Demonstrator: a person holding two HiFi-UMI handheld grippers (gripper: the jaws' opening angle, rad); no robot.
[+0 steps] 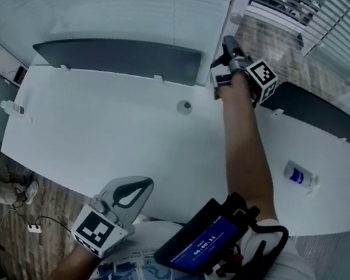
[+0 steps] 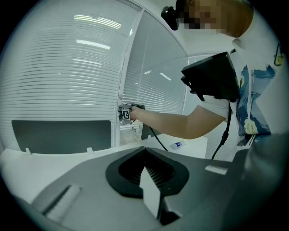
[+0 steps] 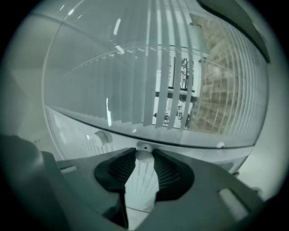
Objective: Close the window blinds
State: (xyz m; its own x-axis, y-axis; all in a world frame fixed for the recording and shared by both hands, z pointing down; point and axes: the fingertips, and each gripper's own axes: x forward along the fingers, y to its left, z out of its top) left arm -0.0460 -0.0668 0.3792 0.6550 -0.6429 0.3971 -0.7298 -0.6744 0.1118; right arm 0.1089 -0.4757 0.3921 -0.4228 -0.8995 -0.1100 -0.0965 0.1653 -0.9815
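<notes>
— How far along are the blinds (image 3: 149, 90)?
— Not done, I'd say. The slats by the frame are still tilted open enough to show the room beyond. The panel over the far left of the worktop (image 1: 97, 129) looks closed.
— Where's the control?
— It's a white knob (image 3: 143, 156) at the worktop's far edge, pinched between the widely set jaws of the right gripper (image 1: 226, 46). The left gripper (image 1: 148, 182) hangs at the near edge, jaws together and empty.

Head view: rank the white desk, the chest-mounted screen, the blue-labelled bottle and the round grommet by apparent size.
1. white desk
2. chest-mounted screen, though it sits nearer the camera
3. blue-labelled bottle
4. round grommet
</notes>
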